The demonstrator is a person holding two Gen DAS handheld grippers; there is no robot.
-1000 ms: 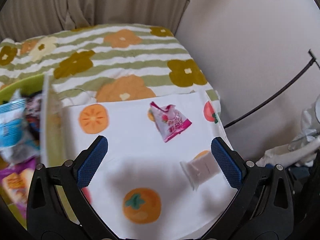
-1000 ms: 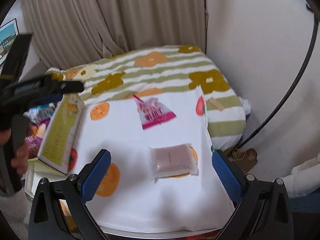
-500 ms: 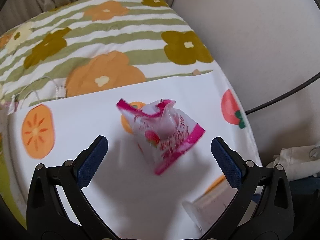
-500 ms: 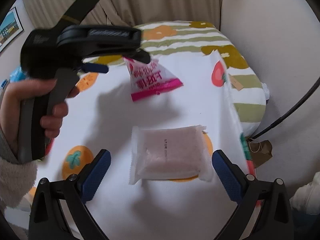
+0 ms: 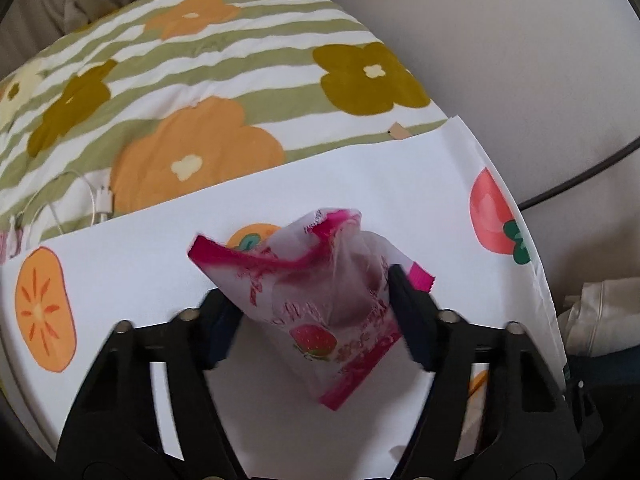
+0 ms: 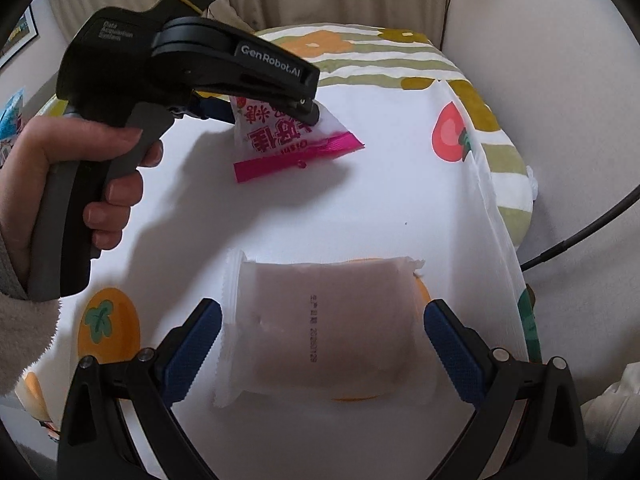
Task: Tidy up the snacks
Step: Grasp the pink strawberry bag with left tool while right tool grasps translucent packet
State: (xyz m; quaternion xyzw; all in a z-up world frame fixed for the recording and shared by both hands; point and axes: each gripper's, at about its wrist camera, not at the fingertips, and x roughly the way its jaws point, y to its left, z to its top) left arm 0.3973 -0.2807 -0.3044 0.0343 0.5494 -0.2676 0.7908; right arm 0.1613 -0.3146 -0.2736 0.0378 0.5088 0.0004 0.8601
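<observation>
Pink packet (image 5: 320, 300), a puffy strawberry-printed snack bag with magenta seals, sits at the far middle of the white cloth (image 5: 140, 264) and is now clamped between the two fingers of the left gripper (image 5: 316, 312); half a second ago those fingers stood wide apart on either side of it, and a second ago the packet lay well ahead of them, so the closing has only just happened. In the right-wrist view the same packet (image 6: 288, 136) is pinched under the black body of the left gripper (image 6: 276, 116), its lower seal apparently touching the cloth, which suggests it is gripped but not yet lifted. Nearer, the frosted pouch (image 6: 320, 328), a flat translucent pack with a printed date, lies on the cloth between the blue pads (image 6: 192, 340) of the right gripper (image 6: 320, 344), whose fingers are spread apart with neither touching it; over the past second this gripper has moved in until the pouch lies between its fingers. Beyond the cloth lies a striped flowered quilt (image 5: 200, 80). Judged from this, one snack is secured for carrying and the second is lined up for a grasp; where they are to go is out of sight.
</observation>
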